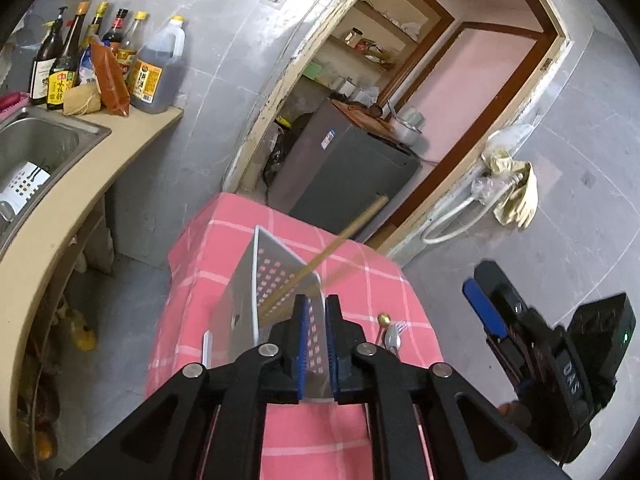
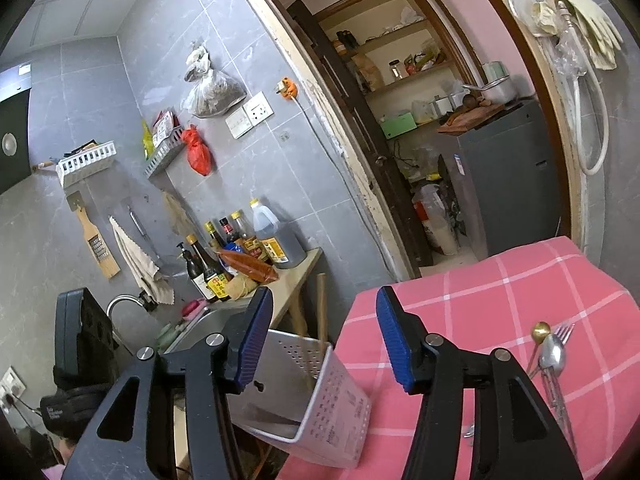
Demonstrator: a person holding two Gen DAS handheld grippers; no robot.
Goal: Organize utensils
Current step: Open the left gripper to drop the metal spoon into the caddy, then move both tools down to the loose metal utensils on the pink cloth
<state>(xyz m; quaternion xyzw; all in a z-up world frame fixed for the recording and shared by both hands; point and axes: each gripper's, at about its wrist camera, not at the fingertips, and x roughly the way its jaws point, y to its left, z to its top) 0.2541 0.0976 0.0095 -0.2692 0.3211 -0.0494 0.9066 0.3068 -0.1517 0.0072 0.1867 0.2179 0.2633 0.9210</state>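
While the left gripper [image 1: 316, 344] was clamped on the holder [image 1: 276, 280] wall, a chopstick [image 1: 320, 258] stuck out of it. Right gripper [image 2: 324, 336] was wide open, empty; spoon [image 2: 552, 354] and fork [image 2: 563, 332] lay right of the holder.

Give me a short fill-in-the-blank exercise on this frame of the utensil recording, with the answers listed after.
1. The left gripper is shut on one wall of the perforated metal ____.
2. The right gripper holds nothing; it is ____.
3. A wooden stick stands tilted ____ the utensil holder.
4. The fork and spoons lie on the ____ checked tablecloth.

Answers: utensil holder; open; inside; pink
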